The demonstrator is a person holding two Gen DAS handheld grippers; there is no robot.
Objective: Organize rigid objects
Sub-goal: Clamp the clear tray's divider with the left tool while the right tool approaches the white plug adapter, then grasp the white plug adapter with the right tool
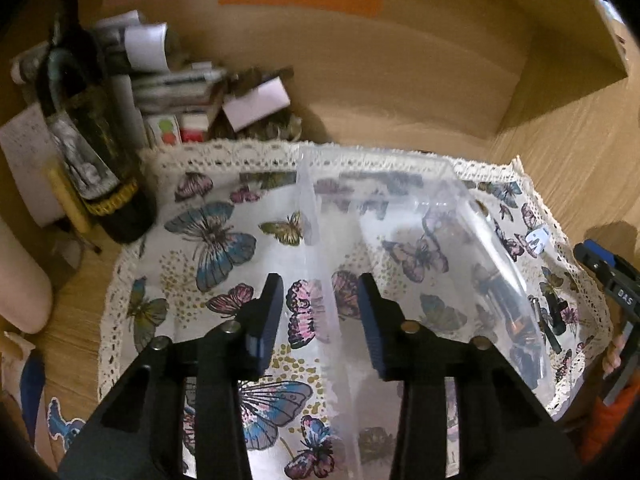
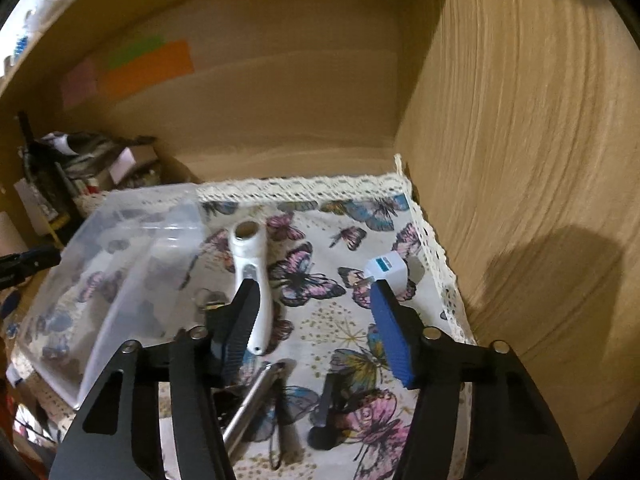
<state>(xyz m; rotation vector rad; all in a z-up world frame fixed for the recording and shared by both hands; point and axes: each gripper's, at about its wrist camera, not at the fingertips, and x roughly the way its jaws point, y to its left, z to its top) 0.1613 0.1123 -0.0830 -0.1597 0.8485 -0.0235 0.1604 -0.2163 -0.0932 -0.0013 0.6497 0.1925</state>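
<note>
- The clear plastic organizer box [image 1: 400, 240], divided by a thin partition, sits on a butterfly-print cloth [image 1: 208, 240] with a lace edge, filling the centre and right of the left wrist view and the left side of the right wrist view.
- Left gripper [image 1: 320, 316]: at the bottom centre of its view, jaws apart and holding nothing, one on either side of the box's partition.
- Right gripper [image 2: 316, 328]: at the bottom centre of its view, jaws wide apart and empty, above loose items on the cloth.
- Loose on the cloth in the right wrist view: a white handled tool [image 2: 250, 280] with a round hole at its far end, at centre, partly behind the left jaw; a small white and blue block [image 2: 386, 270] at right of centre, near the lace edge; a silver metal rod [image 2: 252, 404] and a dark tool [image 2: 324, 412] at the bottom.
- A few dark small items [image 1: 516, 320] show through the box's right wall in the left wrist view; whether they lie inside it or behind it cannot be told.
- The upper left of the left wrist view holds a dark bottle [image 1: 96, 160] and a clutter of papers and small boxes [image 1: 180, 84] on the wooden desk [image 1: 580, 168].
- Judged progress: early. Several rigid items appear to be outside the box and seem left to sort; neither gripper holds one.
</note>
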